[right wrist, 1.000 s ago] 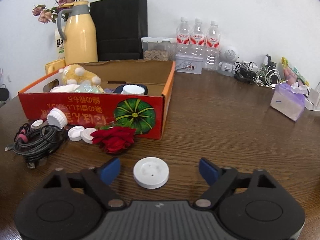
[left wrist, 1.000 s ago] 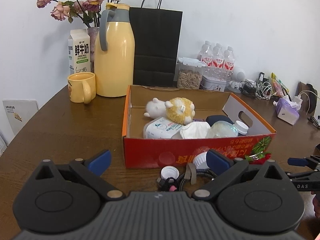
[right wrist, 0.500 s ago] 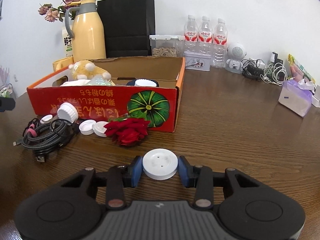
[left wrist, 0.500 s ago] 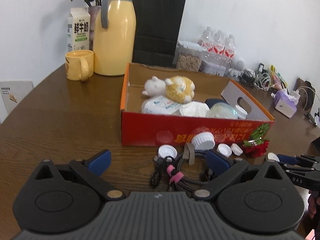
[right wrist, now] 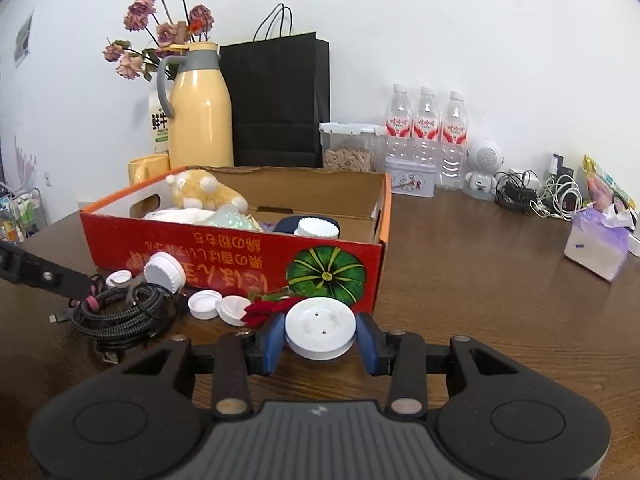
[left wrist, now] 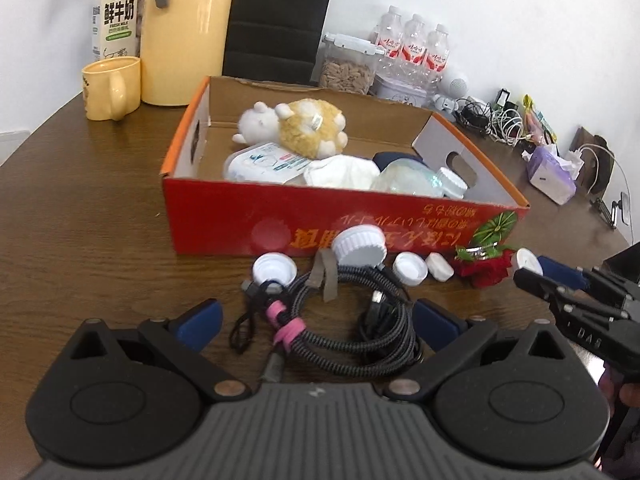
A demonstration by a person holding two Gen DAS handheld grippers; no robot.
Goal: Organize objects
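My right gripper (right wrist: 320, 339) is shut on a white round disc (right wrist: 320, 326) and holds it above the table in front of the red cardboard box (right wrist: 224, 258). In the left wrist view the disc (left wrist: 529, 261) shows at the right gripper's tip. My left gripper (left wrist: 316, 316) is open, its blue pads on either side of a coiled black braided cable (left wrist: 344, 336) with pink ties. White caps (left wrist: 410, 268), a ribbed white lid (left wrist: 360, 246) and a red rose (left wrist: 484, 266) lie along the box front. The box (left wrist: 240, 216) holds a plush sheep (left wrist: 308, 128), wipes and other items.
Behind the box stand a yellow jug (left wrist: 186, 32), yellow mug (left wrist: 112, 88), milk carton (left wrist: 116, 20), black paper bag (right wrist: 280, 100), a food container (right wrist: 348, 146) and three water bottles (right wrist: 426, 128). A purple tissue pack (right wrist: 598, 242) and tangled chargers (right wrist: 536, 194) lie at the right.
My right gripper closed on the white disc and lifted it off the table. My left gripper moved forward and lower, bringing the coiled cable between its open fingers.
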